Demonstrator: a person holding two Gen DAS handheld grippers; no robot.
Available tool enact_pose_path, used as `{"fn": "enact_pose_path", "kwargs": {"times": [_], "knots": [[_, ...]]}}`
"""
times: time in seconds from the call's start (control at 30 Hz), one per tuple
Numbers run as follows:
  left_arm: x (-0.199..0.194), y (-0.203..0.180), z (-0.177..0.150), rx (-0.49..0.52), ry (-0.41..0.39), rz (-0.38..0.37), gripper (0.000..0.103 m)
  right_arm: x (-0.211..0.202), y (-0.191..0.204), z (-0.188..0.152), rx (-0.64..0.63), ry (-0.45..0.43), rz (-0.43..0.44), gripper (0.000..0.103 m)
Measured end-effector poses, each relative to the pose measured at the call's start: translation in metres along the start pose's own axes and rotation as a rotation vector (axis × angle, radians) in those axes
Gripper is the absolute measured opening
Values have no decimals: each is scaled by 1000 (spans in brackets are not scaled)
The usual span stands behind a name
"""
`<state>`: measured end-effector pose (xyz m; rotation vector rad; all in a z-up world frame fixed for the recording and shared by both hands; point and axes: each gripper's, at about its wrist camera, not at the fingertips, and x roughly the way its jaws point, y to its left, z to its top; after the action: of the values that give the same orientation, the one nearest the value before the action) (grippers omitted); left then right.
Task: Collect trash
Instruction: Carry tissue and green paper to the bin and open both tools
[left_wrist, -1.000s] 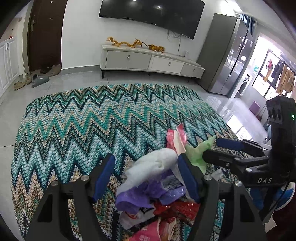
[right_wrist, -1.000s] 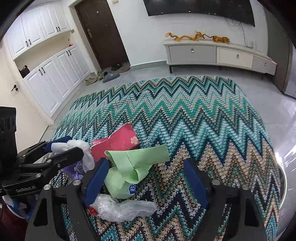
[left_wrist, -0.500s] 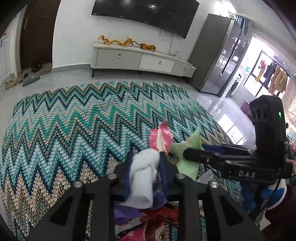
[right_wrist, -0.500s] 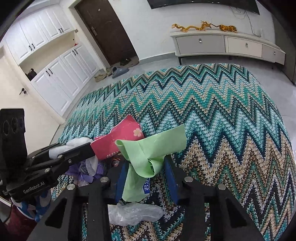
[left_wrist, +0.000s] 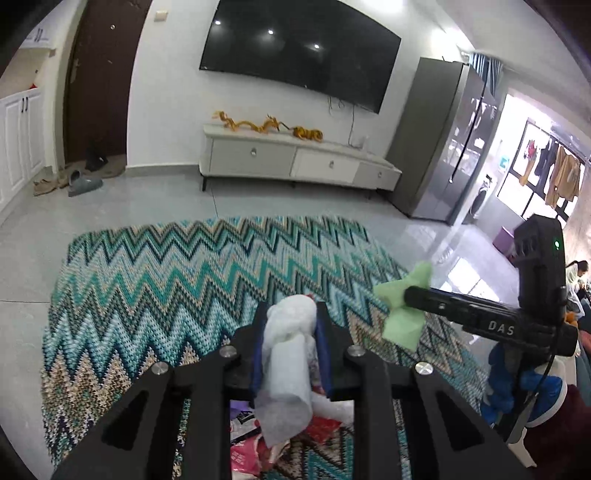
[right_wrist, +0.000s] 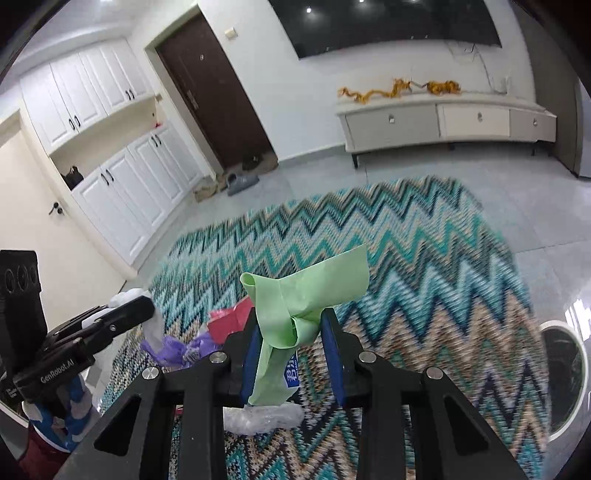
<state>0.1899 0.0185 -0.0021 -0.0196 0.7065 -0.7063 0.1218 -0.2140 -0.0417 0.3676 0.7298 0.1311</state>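
Above the zigzag rug (left_wrist: 155, 295), both fingers have just been closing: left gripper (left_wrist: 290, 347) pinches white tissue (left_wrist: 286, 354), right gripper (right_wrist: 293, 350) green wrapper (right_wrist: 295, 306). Pink and purple scraps (right_wrist: 207, 332) remain; no bin visible.

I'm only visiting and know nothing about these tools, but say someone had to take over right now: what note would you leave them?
Left hand-held gripper: its jaws have just closed on a white crumpled tissue, now held above the zigzag rug.
Right hand-held gripper: its jaws have just closed on a green wrapper, also held above the rug.
Done: two pieces picked up.
Left on the rug: a purple bag, a red packet, a clear plastic bag and more wrappers below the left gripper.
No bin is clearly identifiable; find one, drop both pieces, then return for the rest.
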Motion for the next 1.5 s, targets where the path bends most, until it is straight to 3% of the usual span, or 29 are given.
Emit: {"fn": "enact_pose_path", "kwargs": {"times": [0.2, 0.3, 0.47, 0.63, 0.8, 1.0, 1.23, 1.4, 1.47, 1.5], "knots": [[-4, -41, 15, 24, -13, 1, 22, -45, -29, 8, 16, -81, -68, 30], [4, -67, 22, 45, -5, -16, 22, -72, -61, 10, 29, -121, -143, 30], [39, -135, 36, 89, 47, -89, 22, -105, -119, 12, 51, -141, -273, 30], [101, -214, 38, 127, 145, -167, 22, -126, -189, 6, 102, -111, -370, 30], [173, -280, 24, 151, 258, -208, 22, -119, -260, -15, 178, -11, -427, 30], [242, -331, 0, 151, 378, -214, 22, -95, -321, -43, 267, 91, -445, 30], [297, -358, -24, 146, 475, -180, 25, -60, -378, -75, 373, 175, -459, 30], [321, -355, -33, 70, 526, -197, 27, -40, -400, -90, 427, 209, -456, 33], [328, -357, -36, 46, 547, -212, 31, -43, -406, -95, 440, 211, -469, 33], [329, -357, -36, 38, 551, -223, 38, -42, -409, -97, 450, 214, -470, 33]]}}
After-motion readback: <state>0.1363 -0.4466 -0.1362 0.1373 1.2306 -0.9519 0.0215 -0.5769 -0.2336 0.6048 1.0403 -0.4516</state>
